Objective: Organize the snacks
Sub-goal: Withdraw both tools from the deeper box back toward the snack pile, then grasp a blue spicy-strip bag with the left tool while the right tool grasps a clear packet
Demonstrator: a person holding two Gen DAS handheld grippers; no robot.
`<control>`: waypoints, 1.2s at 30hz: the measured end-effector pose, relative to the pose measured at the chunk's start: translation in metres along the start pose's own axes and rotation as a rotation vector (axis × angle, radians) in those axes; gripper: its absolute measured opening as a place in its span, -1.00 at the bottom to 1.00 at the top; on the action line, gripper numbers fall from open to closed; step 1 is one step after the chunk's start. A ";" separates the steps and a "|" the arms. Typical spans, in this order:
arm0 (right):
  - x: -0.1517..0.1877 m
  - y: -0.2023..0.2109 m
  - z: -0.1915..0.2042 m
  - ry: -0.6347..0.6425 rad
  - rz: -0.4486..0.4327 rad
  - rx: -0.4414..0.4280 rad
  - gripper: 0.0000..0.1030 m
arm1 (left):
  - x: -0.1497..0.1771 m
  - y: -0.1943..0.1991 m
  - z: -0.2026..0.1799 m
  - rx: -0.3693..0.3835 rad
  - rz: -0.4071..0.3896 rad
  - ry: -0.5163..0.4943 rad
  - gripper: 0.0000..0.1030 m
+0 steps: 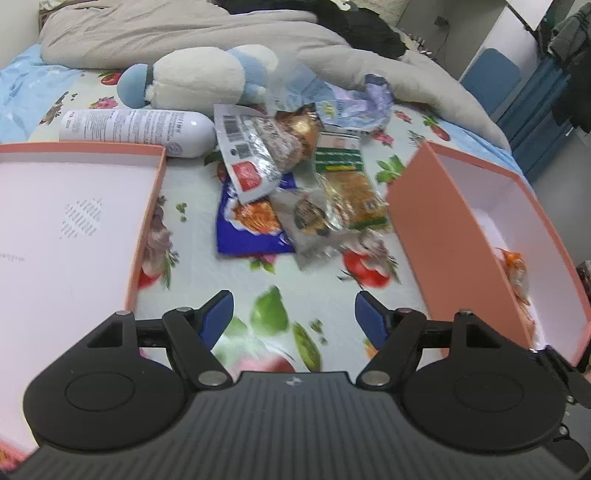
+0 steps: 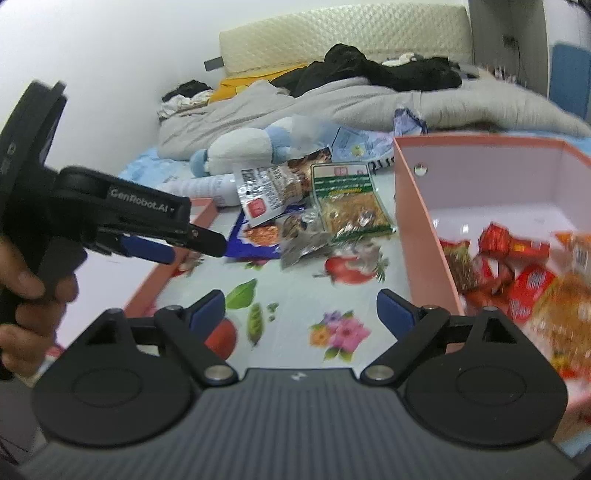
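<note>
A heap of snack packets lies on the flowered bedsheet: a blue packet (image 1: 251, 225), a silver one with a red label (image 1: 251, 155) and a green-and-gold one (image 1: 351, 184). My left gripper (image 1: 293, 308) hovers open over bare sheet in front of the heap, nothing between its fingers. On the right stands a pink box (image 2: 417, 221) holding several red and orange snack packs (image 2: 517, 280). Beside that box's near wall my right gripper (image 2: 301, 306) is open and empty. The left gripper (image 2: 195, 243) also shows in the right wrist view, held by a hand.
The pink box lid (image 1: 144, 229) lies open-side up on the left. Behind the heap are a white bottle (image 1: 136, 131), a blue-and-white plush toy (image 1: 199, 79), crumpled wrappers (image 1: 354, 107) and a grey quilt (image 1: 221, 33). Blue furniture (image 1: 491, 77) stands past the bed's right edge.
</note>
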State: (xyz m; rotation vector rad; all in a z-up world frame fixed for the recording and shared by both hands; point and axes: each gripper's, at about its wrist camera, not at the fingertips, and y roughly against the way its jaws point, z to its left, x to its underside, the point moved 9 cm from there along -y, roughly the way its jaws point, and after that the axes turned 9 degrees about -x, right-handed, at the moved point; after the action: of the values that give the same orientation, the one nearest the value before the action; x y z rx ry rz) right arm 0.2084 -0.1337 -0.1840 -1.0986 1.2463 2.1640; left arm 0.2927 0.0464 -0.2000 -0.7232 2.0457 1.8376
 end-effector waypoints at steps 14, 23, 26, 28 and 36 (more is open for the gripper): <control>-0.029 -0.055 0.012 0.061 -0.072 0.004 0.72 | -0.042 -0.066 0.041 -0.036 0.005 0.040 0.49; -0.036 -0.136 -0.006 0.168 0.006 0.040 0.60 | -0.069 -0.122 0.039 -0.007 0.026 0.048 0.46; -0.037 -0.157 -0.016 0.189 0.046 0.062 0.49 | -0.074 -0.135 0.038 -0.006 0.040 0.014 0.32; -0.037 -0.167 -0.020 0.192 0.067 0.067 0.47 | -0.075 -0.142 0.034 -0.006 0.045 -0.024 0.28; -0.028 -0.187 -0.019 0.225 0.111 0.060 0.39 | -0.079 -0.150 0.019 -0.064 0.012 -0.184 -0.28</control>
State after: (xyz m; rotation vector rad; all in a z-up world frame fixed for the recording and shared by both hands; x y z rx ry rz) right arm 0.3594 -0.0527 -0.2670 -1.3052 1.4930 2.1113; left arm 0.4388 0.0700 -0.2859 -0.5361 1.8868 1.9075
